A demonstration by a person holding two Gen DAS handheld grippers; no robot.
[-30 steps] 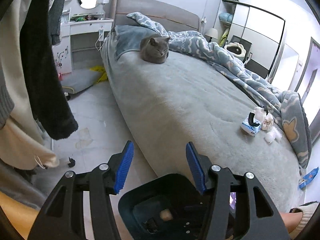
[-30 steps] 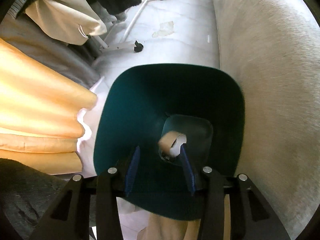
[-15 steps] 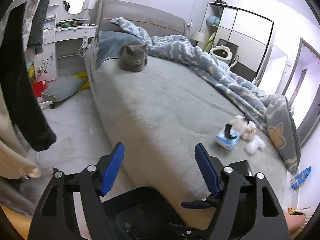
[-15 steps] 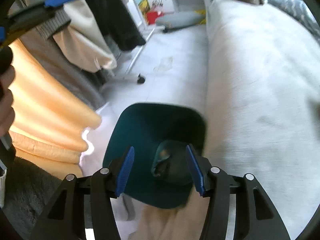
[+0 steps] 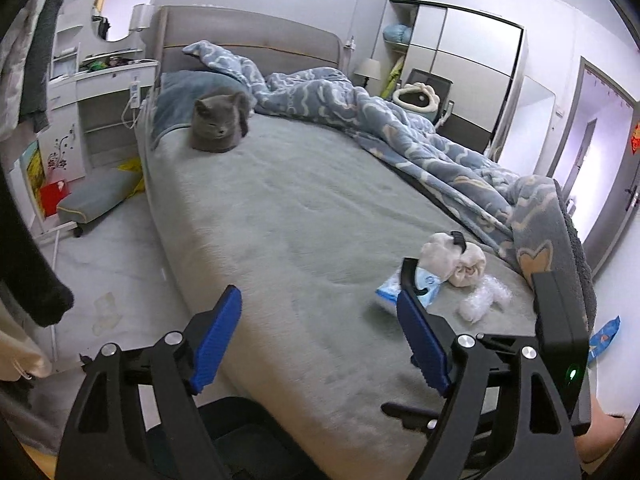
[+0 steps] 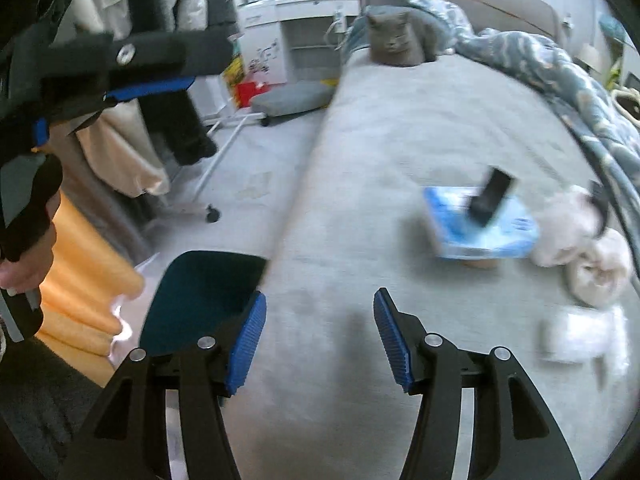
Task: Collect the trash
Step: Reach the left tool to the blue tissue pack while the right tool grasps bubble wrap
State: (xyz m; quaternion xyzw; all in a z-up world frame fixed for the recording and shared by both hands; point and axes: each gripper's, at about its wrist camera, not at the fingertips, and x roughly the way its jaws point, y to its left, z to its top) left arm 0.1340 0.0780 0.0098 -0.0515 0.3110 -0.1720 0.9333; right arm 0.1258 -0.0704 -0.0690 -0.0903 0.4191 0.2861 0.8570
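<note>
My left gripper (image 5: 320, 344) is open and empty above the near edge of the grey bed (image 5: 304, 208). My right gripper (image 6: 320, 340) is open and empty over the bed edge. A dark teal bin (image 6: 200, 300) stands on the floor against the bed, at the lower left of the right wrist view. On the bed lie a blue tissue pack (image 6: 480, 228) with a black object (image 6: 490, 196) on it, a crumpled cream cloth (image 5: 456, 258) and a white crumpled wrapper (image 5: 482, 300), also seen in the right wrist view (image 6: 580, 336).
A grey cat (image 5: 218, 124) rests near the headboard. A blue patterned duvet (image 5: 400, 128) is bunched along the bed's far side. Hanging clothes (image 6: 160, 80) on a wheeled rack stand left of the bed. A grey cushion (image 5: 96, 196) and a paper scrap (image 5: 105, 314) lie on the floor.
My right gripper has let go of the cardboard tube into the bin, opened, and swung up toward the bed. My left gripper has risen and opened wider.
</note>
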